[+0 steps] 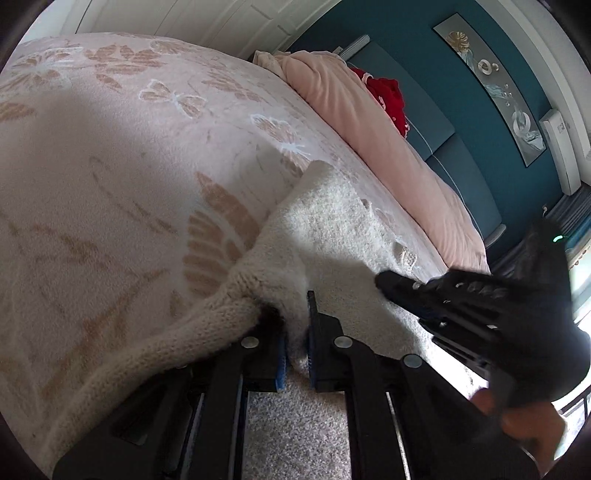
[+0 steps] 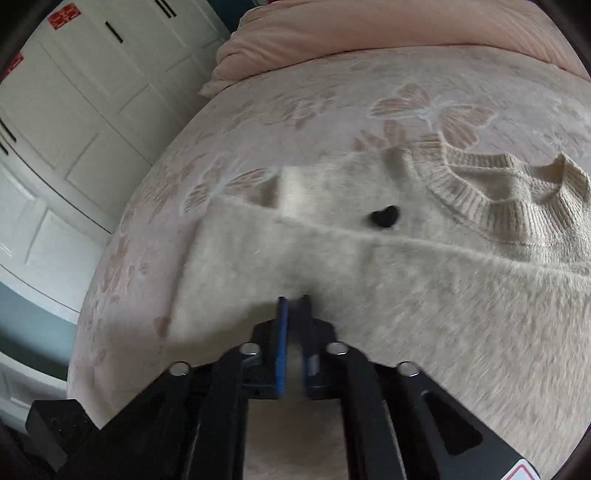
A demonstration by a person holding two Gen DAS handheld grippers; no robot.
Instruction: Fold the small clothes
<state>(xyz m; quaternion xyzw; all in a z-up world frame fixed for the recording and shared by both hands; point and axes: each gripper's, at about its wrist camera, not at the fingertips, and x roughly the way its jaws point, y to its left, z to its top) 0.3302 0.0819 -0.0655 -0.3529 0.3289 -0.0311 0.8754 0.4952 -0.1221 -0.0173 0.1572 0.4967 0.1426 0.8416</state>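
A cream knitted sweater [image 2: 406,266] lies on the floral blanket [image 1: 110,166] of the bed, ribbed collar [image 2: 480,199] toward the pink duvet [image 2: 369,33], a small black heart [image 2: 386,216] on its chest. The left gripper [image 1: 295,325] is pinched on a bunched ribbed edge of the knit. The right gripper [image 2: 293,306] has its jaws nearly together over the near edge; whether cloth sits between them is unclear. The fold appears under way: one layer already lies across the chest. Next, both grips likely need to carry the edge evenly so the seam lands straight.
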